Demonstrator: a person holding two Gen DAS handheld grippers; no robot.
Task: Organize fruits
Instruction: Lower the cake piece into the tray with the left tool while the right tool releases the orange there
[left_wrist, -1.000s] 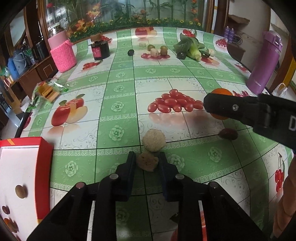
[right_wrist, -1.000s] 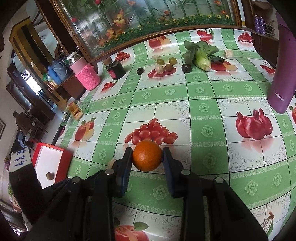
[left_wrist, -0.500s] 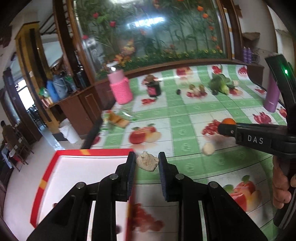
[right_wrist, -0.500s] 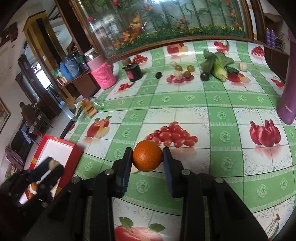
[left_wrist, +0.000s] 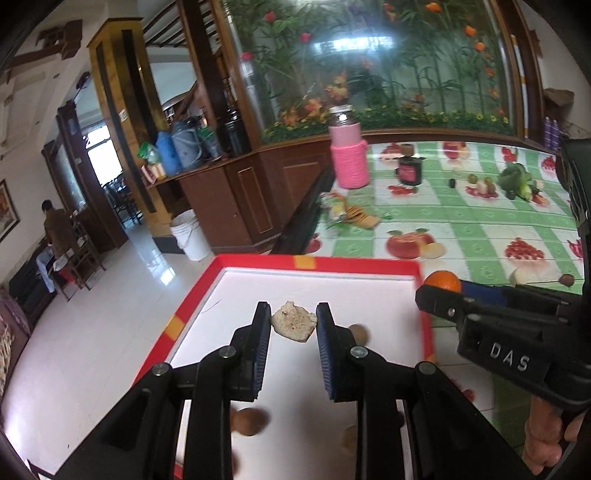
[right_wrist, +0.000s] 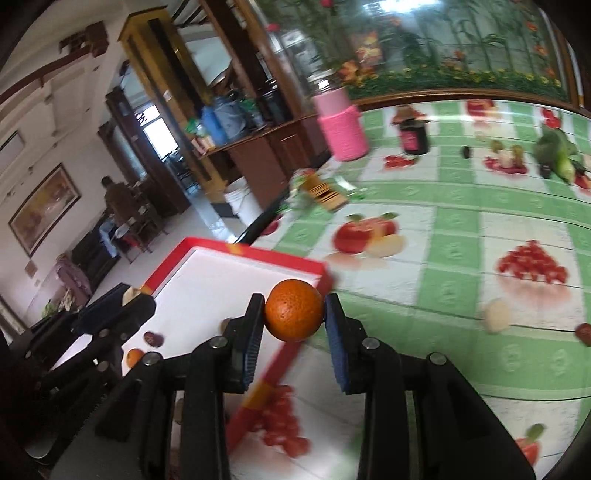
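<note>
The left gripper (left_wrist: 294, 326) clenches a rough beige fruit chunk (left_wrist: 293, 325) between its blue pads, held above the white floor of the red-rimmed tray (left_wrist: 427, 325). In that tray lie small brown fruits, one at the gripper's 5 o'clock (left_wrist: 250, 421) and another at its 3 o'clock (left_wrist: 359, 333). At the left gripper's 2 o'clock, the right gripper (right_wrist: 294, 316) grips an orange (right_wrist: 294, 309) over the tray's corner; farther off, on the green tablecloth (right_wrist: 443, 280) at 3 o'clock, sit a pale fruit (right_wrist: 497, 316) and a dark red one (right_wrist: 583, 332).

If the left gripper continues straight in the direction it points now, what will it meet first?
Probably the white floor of the red-rimmed tray: the left gripper, shut on a beige chunk, points over it. Depth is unclear.
</note>
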